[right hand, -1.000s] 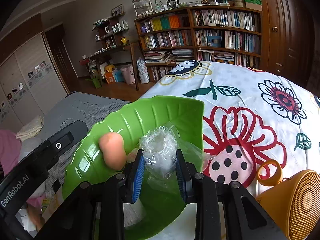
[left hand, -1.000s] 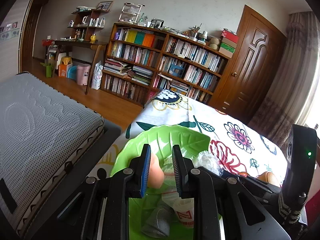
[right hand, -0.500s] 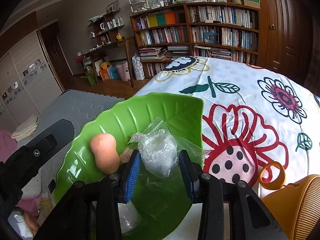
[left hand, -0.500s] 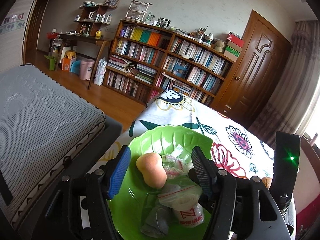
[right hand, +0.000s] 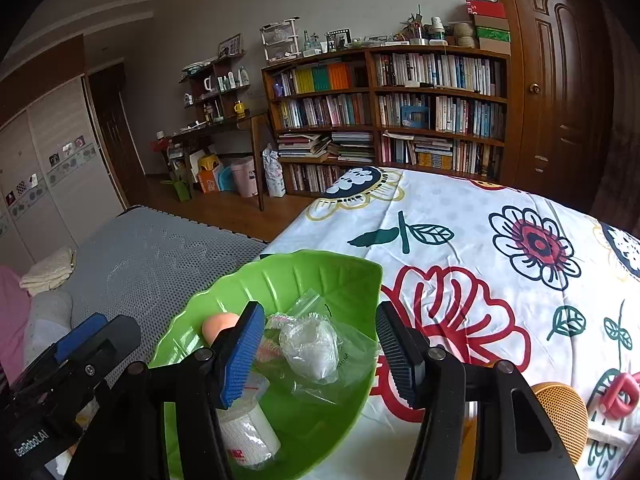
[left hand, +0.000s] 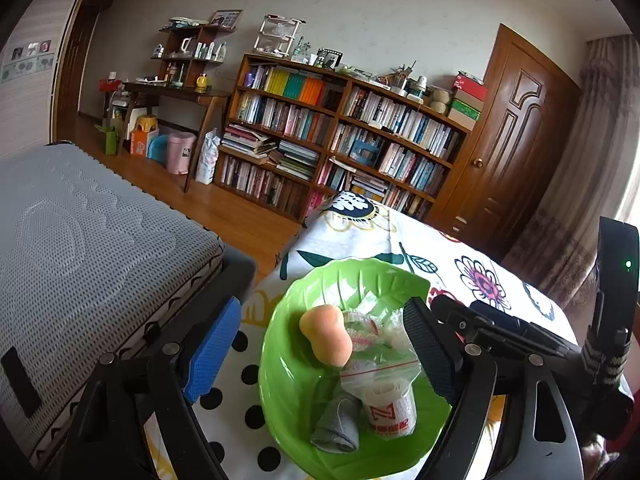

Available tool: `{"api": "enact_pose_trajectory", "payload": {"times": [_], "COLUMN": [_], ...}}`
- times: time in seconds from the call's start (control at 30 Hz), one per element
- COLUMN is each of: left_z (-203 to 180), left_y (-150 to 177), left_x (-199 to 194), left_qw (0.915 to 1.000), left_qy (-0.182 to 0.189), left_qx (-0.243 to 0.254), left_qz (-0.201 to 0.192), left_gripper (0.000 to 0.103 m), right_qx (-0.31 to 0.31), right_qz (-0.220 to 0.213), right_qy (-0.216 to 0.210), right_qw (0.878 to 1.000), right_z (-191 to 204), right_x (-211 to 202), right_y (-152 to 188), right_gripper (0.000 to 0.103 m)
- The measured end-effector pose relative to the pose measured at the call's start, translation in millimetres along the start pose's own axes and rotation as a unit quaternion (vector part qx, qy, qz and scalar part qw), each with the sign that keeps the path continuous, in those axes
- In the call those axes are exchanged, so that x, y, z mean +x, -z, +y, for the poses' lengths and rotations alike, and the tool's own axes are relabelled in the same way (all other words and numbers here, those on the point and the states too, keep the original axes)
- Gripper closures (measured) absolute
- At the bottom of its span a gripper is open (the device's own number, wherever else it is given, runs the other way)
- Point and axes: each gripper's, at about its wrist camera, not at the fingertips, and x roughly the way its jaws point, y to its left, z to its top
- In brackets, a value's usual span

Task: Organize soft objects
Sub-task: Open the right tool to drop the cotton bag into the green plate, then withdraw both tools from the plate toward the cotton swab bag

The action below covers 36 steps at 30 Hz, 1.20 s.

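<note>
Low in both frames, your left gripper [left hand: 320, 344] and right gripper [right hand: 316, 354] gaped wide, holding nothing; sponge [left hand: 326, 336] and bag [right hand: 310, 346] rested in the bowl [right hand: 280, 276], evidently delivered.

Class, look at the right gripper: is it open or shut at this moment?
Open. The right gripper has its jaws spread wide either side of the clear plastic bag, which lies untouched in the green bowl.

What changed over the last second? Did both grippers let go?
Yes. The left gripper opened off the sponge, and the right gripper opened off the plastic bag; both pulled back. Sponge, bag and the other items stayed in the green bowl.
</note>
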Motion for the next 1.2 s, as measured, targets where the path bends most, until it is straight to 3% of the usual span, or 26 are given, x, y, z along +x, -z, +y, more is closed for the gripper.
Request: {"api": "enact_pose_trajectory", "payload": {"times": [0.43,0.9,1.2], "left_z": [-40,-113,-163], "left_y": [6,20,33], "left_x": [-12,-20,-26], "left_qw": [0.9995,0.9954,0.9911], "left_qy": [0.012,0.036,0.05], "left_qx": [0.03,0.088,0.123], "left_qz": [-0.005,-0.007,-0.007], "left_gripper": [0.018,0.018,0.018], "right_qx": [0.048,0.123,0.157], "right_qz": [-0.044,-0.079,-0.092], "right_qy": [0.034,0.072,0.117], "right_qw": [0.997,0.987,0.976], "right_z": [-63,-149,-207], "right_x": [-42,-91,-127], "right_y": [-8,23,62], "right_gripper": [0.042,0.042,0.041]}}
